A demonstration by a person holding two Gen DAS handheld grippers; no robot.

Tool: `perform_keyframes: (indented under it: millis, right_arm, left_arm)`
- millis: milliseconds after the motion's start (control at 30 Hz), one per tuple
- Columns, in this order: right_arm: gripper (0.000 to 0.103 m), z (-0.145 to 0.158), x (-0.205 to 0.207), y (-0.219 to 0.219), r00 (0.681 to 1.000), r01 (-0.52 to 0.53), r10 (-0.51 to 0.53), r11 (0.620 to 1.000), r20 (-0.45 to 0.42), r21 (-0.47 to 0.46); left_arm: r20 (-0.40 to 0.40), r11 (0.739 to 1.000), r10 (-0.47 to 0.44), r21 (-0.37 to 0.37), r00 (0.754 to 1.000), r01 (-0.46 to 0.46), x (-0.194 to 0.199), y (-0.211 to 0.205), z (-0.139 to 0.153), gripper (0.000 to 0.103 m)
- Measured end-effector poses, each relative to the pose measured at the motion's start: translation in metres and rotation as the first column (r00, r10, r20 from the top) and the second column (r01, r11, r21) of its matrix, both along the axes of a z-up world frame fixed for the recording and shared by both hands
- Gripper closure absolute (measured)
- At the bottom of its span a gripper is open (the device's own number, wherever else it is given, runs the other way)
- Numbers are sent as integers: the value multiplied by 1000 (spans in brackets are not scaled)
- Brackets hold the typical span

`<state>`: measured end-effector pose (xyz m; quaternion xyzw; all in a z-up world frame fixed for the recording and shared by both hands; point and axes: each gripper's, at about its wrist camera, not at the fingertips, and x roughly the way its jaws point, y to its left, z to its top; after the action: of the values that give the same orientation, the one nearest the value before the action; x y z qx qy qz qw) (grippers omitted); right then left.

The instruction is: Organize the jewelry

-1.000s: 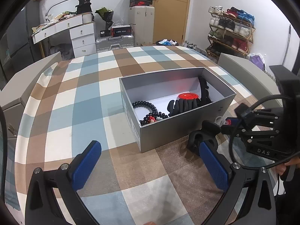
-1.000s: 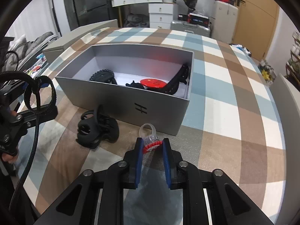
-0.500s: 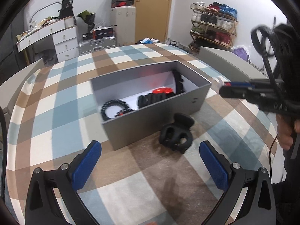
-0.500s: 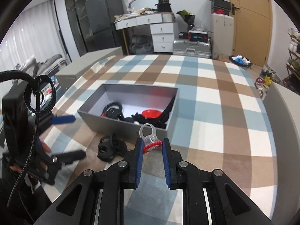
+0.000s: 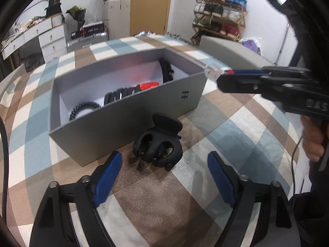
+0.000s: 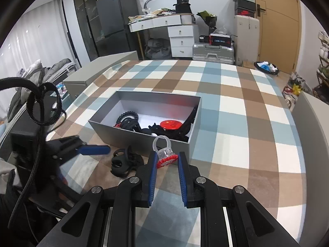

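A grey open box sits on the checked tablecloth and holds black bead bracelets, black hair clips and a red disc. A black claw hair clip lies on the cloth just in front of the box. My left gripper is open, its blue pads on either side of the clip and a little short of it. My right gripper is shut on a clear plastic ring with a red top, held in the air near the box's right corner.
Grey lids or panels lie at the table's edges. Behind are a white desk with drawers, a silver case, a shoe rack and a wooden door.
My right gripper has lifted the ring well above the cloth and back from the box. My left gripper has swung right and come in low around the black claw clip.
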<state>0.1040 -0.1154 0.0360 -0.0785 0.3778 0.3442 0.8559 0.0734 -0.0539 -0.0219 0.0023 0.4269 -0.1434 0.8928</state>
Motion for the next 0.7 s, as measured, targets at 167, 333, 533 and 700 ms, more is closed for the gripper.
perform_keyframes:
  millis: [167, 333, 533, 700]
  right_arm:
    - [84, -1, 0, 0, 1000, 1, -1, 1000, -2, -4]
    - [84, -1, 0, -1, 1000, 2, -2, 1000, 0, -2]
    - [84, 2, 1, -4, 1000, 11, -11, 1000, 8, 13]
    - [84, 7, 1, -9, 1000, 14, -15, 999, 15, 48]
  left_arm:
    - [-17, 999, 18, -26, 1000, -19, 2, 2, 0, 56]
    - [4, 999, 33, -17, 999, -33, -5, 4, 3, 60]
    - [41, 1000, 21, -22, 999, -20, -9, 6, 9, 60]
    - [75, 999, 23, -46, 997, -20, -10, 11, 18, 60]
